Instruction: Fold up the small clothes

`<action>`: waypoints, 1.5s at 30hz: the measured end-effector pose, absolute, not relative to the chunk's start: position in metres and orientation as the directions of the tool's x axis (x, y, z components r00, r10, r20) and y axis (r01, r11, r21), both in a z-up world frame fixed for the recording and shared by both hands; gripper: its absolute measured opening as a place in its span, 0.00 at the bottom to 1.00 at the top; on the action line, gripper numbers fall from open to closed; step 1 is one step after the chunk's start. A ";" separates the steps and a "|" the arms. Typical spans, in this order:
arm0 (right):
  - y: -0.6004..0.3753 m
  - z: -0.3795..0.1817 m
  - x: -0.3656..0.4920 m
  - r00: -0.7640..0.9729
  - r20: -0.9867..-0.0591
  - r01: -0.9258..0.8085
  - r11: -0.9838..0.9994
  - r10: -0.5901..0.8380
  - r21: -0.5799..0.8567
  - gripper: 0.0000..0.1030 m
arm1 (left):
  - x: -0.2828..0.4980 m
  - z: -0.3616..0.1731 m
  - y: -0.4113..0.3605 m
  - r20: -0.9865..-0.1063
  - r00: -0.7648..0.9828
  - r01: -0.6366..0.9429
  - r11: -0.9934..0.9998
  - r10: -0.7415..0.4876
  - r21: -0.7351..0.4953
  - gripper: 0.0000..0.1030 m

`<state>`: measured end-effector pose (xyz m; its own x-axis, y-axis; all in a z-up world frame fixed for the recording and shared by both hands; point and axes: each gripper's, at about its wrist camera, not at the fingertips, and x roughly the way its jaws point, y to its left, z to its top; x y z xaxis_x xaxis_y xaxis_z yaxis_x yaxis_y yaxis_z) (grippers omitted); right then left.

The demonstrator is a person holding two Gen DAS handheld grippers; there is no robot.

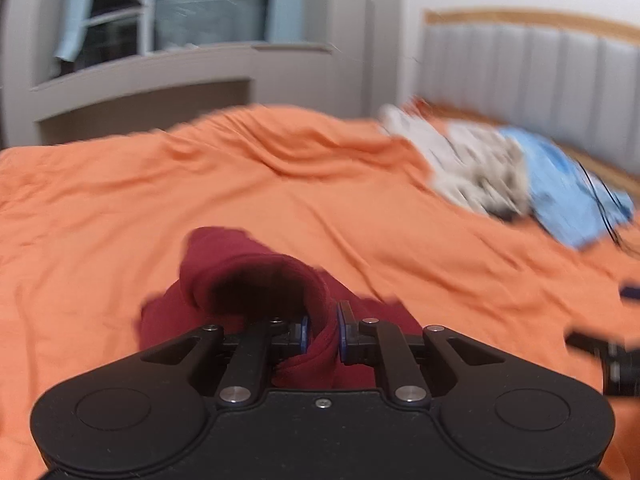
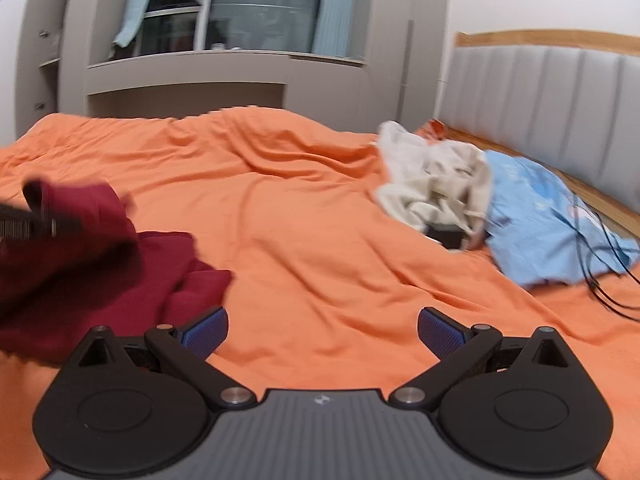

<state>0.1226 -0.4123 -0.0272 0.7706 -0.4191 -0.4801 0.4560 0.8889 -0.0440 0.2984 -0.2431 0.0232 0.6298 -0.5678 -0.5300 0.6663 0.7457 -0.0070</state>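
Dark red garment: lay on the orange bedspread, one fold drawn up and pinched between the blue pads of the left gripper, whose jaws stood nearly together, clamped on the cloth. The lifted part formed a rounded, hollow hump just ahead of the fingers, dark inside; the rest spread flat beneath and to the left. Fabric plain, knit-like, with no print visible. Right gripper: jaws wide apart, nothing between the blue pads, only bare bedspread; the garment lay just left of its left finger, apart from it as far as could be told. The right wrist view alone showed the garment's crumpled flat portion with a stepped lower edge, and the left gripper as a blurred dark shape at the raised fold. The left wrist view alone showed the pinch itself, plus a blurred piece of the other gripper at the right edge. Farther off, near the grey padded headboard: a cream garment heap, a light blue cloth touching it, black cables across the blue cloth. Behind the bed: grey cabinetry and a dark window.
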 end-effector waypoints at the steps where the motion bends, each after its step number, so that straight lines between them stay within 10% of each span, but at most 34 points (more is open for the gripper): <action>1: -0.417 -0.029 0.120 0.765 -0.484 0.466 0.884 -0.424 -0.038 1.00 | 0.294 0.015 -0.252 -0.551 0.611 0.679 0.734 -0.568 -0.004 0.14; 8: -0.431 -0.043 0.117 0.751 -0.515 0.479 0.878 -0.413 -0.005 1.00 | 0.285 -0.019 -0.266 -0.614 0.548 0.713 0.701 -0.568 -0.012 0.20; 14: -0.433 -0.047 0.122 0.743 -0.528 0.487 0.873 -0.412 0.005 1.00 | 0.286 -0.012 -0.250 -0.609 0.490 0.741 0.666 -0.624 -0.087 0.41; 19: -0.433 -0.052 0.126 0.730 -0.543 0.494 0.870 -0.416 -0.002 1.00 | 0.270 -0.005 -0.238 -0.571 0.488 0.771 0.633 -0.660 -0.073 0.77; 24: -0.431 -0.052 0.128 0.733 -0.542 0.484 0.875 -0.410 -0.007 1.00 | 0.255 -0.001 -0.229 -0.556 0.528 0.771 0.636 -0.642 -0.003 0.83; 32: -0.433 -0.039 0.175 0.808 -0.540 0.324 0.943 -0.234 0.078 1.00 | 0.259 -0.008 -0.193 -0.533 0.561 0.751 0.661 -0.633 0.006 0.80; 45: -0.362 0.003 0.311 0.841 -0.509 -0.076 0.971 0.185 0.226 1.00 | 0.276 -0.026 -0.167 -0.549 0.560 0.708 0.703 -0.621 -0.073 0.46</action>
